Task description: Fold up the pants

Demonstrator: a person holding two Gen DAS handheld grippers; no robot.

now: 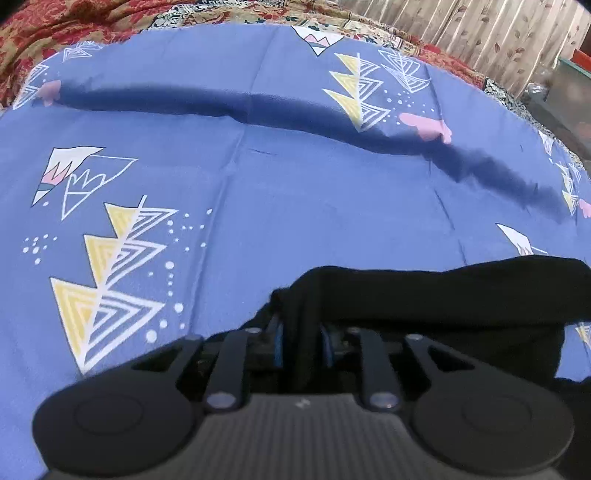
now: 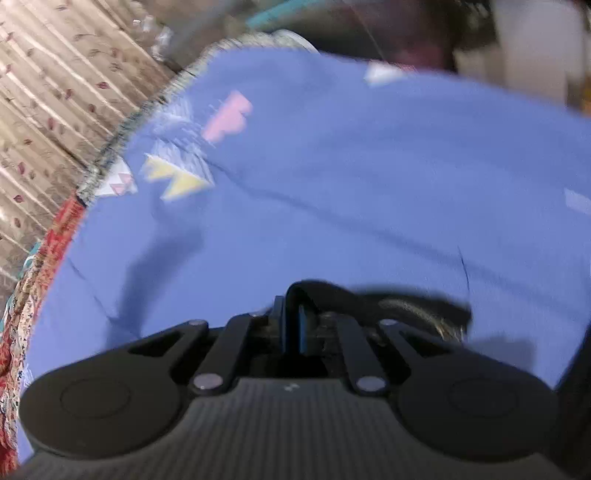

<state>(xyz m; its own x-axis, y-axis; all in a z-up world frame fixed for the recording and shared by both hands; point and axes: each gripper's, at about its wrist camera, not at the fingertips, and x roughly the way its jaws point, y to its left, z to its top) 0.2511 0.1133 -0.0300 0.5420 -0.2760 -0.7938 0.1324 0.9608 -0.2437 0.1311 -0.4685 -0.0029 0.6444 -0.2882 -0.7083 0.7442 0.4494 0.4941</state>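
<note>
The black pants (image 1: 443, 295) hang from my left gripper (image 1: 301, 332), which is shut on a bunched edge of the fabric and holds it above the blue patterned sheet (image 1: 295, 184). The cloth stretches off to the right. My right gripper (image 2: 295, 321) is shut on another black part of the pants (image 2: 406, 299), with what looks like the waistband showing to its right. The right wrist view is blurred by motion. Most of the pants are hidden below both grippers.
The blue sheet (image 2: 369, 166) with triangle prints covers a bed. A red and cream patterned blanket (image 1: 74, 22) lies beyond it. A leaf-print curtain (image 1: 498, 33) hangs at the far side, with dark furniture (image 1: 565, 96) to the right.
</note>
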